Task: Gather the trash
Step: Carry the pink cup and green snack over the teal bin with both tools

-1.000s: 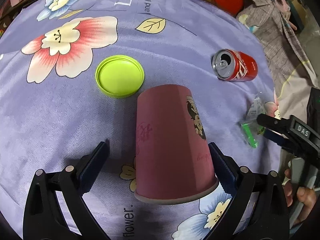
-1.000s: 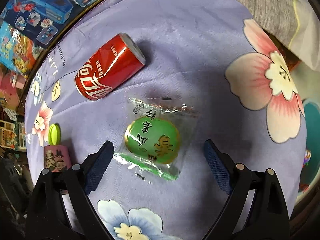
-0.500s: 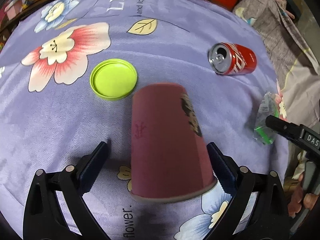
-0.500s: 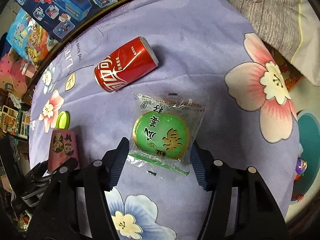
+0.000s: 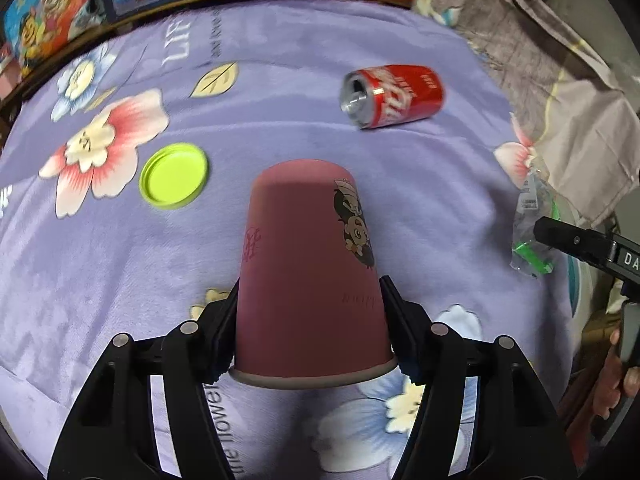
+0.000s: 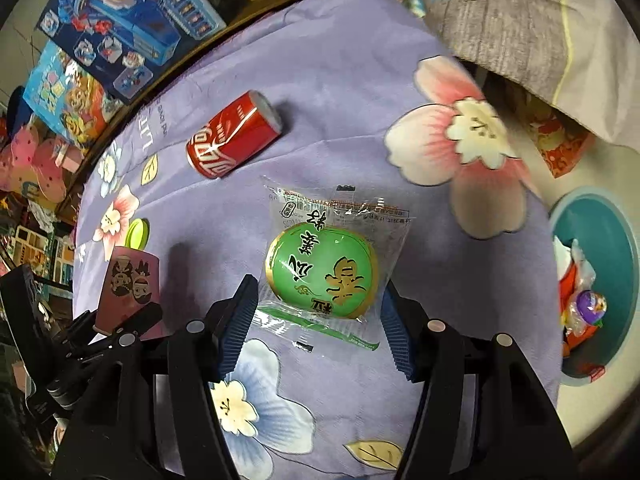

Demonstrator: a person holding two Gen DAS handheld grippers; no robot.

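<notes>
My left gripper (image 5: 310,328) is shut on an upside-down maroon paper cup (image 5: 308,276) near its rim, over the purple flowered cloth. The cup also shows in the right wrist view (image 6: 130,284). My right gripper (image 6: 320,320) is shut on a clear snack packet with a round green label (image 6: 324,270); both pads touch its sides. The packet also shows at the right edge of the left wrist view (image 5: 532,232). A red cola can (image 5: 392,94) (image 6: 234,136) lies on its side. A lime-green lid (image 5: 174,176) (image 6: 136,234) lies flat.
A teal bin (image 6: 624,240) with wrappers inside stands on the floor to the right of the table. Toy boxes (image 6: 124,28) line the far edge. Grey cloth (image 5: 540,60) lies at the far right. The cloth-covered table (image 5: 120,260) drops off to the right.
Both grippers have closed: the left on the cup, the right on the packet. Both views have shifted, and more of the room beyond the table shows.
</notes>
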